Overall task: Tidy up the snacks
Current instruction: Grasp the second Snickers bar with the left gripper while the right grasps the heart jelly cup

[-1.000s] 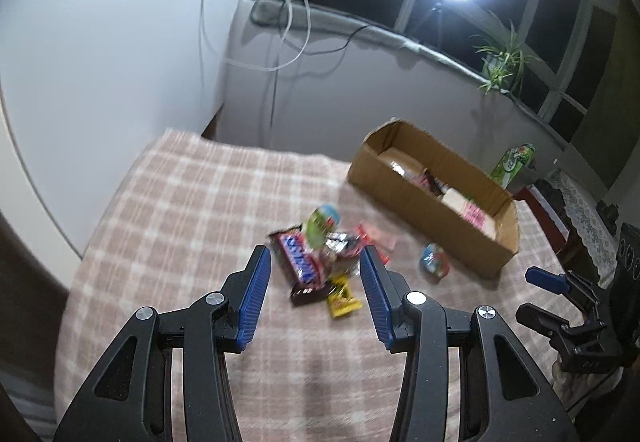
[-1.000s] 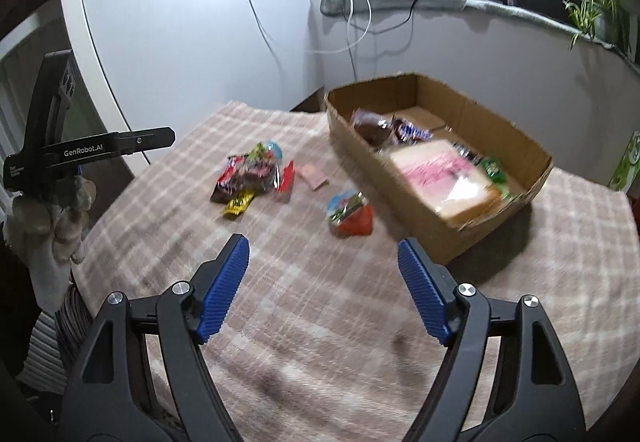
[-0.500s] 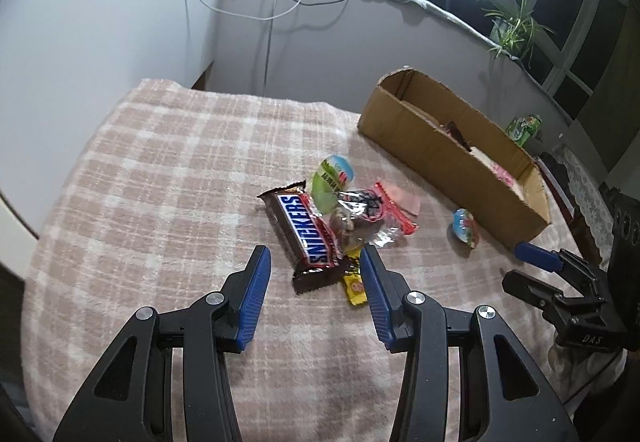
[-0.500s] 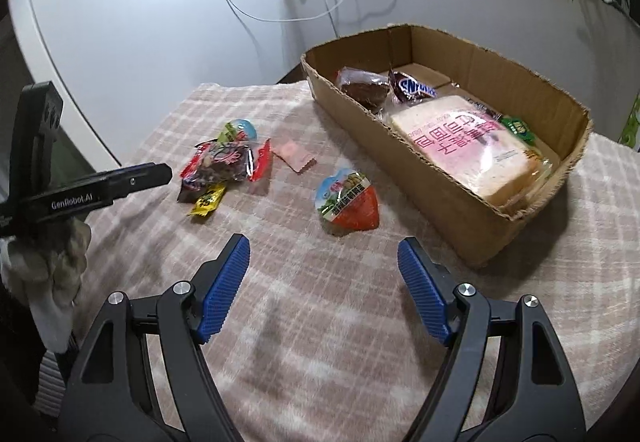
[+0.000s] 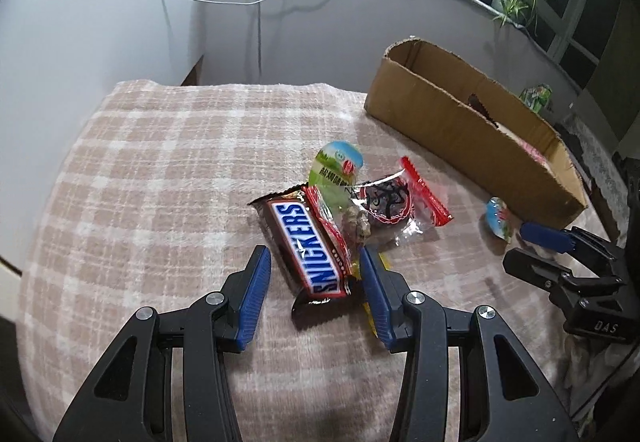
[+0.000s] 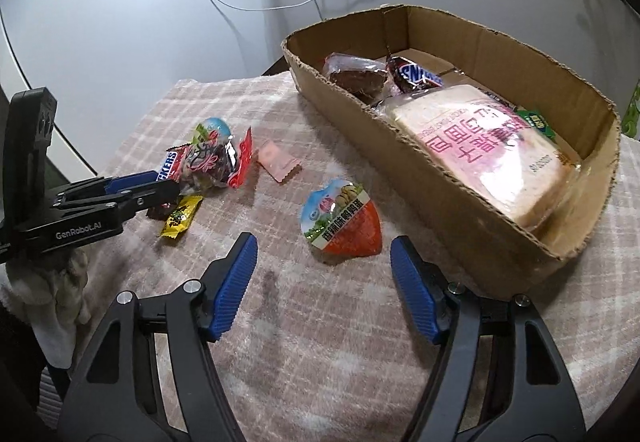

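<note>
Both grippers' fingers (image 5: pixel 256 282) apart, empty.

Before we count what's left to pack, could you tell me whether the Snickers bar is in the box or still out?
One Snickers bar is still out on the blanket; another lies in the box.

Left wrist view: low and close over the plaid cloth (image 5: pixel 160 170), facing forward and down between its own fingers at the Snickers (image 5: pixel 308 242), box (image 5: pixel 460 130) beyond at right. Right wrist view: sits nearer the box (image 6: pixel 440 178), looking down into it. Shared: cloth, snack pile, box. Each view catches the other gripper at its edge.
</note>
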Demonstrator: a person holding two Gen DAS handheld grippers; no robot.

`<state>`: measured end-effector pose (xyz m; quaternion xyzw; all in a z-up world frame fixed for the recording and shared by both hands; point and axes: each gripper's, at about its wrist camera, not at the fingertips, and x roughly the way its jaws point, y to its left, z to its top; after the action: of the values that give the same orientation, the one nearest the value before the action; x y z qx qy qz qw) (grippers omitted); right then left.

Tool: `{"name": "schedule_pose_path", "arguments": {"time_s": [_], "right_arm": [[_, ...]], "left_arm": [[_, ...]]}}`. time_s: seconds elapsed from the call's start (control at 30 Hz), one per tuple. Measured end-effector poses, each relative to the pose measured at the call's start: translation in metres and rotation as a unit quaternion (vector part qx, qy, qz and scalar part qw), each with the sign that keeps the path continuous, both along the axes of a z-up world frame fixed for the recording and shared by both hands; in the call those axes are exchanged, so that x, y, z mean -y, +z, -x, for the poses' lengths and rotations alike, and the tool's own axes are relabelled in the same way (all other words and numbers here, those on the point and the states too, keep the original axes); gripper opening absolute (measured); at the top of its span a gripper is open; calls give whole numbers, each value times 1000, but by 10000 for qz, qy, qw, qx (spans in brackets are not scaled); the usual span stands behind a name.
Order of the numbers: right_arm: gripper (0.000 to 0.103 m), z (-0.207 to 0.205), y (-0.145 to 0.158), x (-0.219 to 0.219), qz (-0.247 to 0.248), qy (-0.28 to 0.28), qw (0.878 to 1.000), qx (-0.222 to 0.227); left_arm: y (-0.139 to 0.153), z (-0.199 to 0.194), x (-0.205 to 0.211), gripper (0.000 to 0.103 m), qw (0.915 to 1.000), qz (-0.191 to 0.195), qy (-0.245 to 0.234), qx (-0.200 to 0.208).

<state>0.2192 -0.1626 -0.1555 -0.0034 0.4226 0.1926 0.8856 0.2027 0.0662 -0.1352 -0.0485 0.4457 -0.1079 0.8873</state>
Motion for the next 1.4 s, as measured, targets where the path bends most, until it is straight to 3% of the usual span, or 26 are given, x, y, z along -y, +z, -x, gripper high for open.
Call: {"name": "schedule_pose_path", "arguments": {"time_s": [0.17, 0.43, 0.6, 0.77, 1.03, 1.2, 1.4], "right_arm": [[72, -5, -2, -5, 49, 13, 10000, -22], [71, -13, -5, -10, 111, 24, 9999, -77], [59, -18, -6, -14, 183, 29, 9998, -65], [49, -20, -5, -17, 299, 0, 9995, -29], [44, -14, -8, -34, 765, 198, 9967, 163], [31, -13, -7, -31, 687, 185, 9973, 159], [29, 0, -1, -29, 559, 226, 9979, 255]], "left_arm": [[-3, -7, 1, 44, 9998, -183, 45, 2], [-4, -12, -5, 34, 9997, -199, 108, 40], [-5, -13, -10, 27, 9997, -176, 153, 63], [-5, -11, -14, 27, 9997, -147, 165, 73], [-1, -5, -19, 27, 9995, -17, 303, 124], [3, 4, -23, 27, 9992, 40, 373, 159], [7, 17, -30, 27, 9987, 151, 460, 185]]}}
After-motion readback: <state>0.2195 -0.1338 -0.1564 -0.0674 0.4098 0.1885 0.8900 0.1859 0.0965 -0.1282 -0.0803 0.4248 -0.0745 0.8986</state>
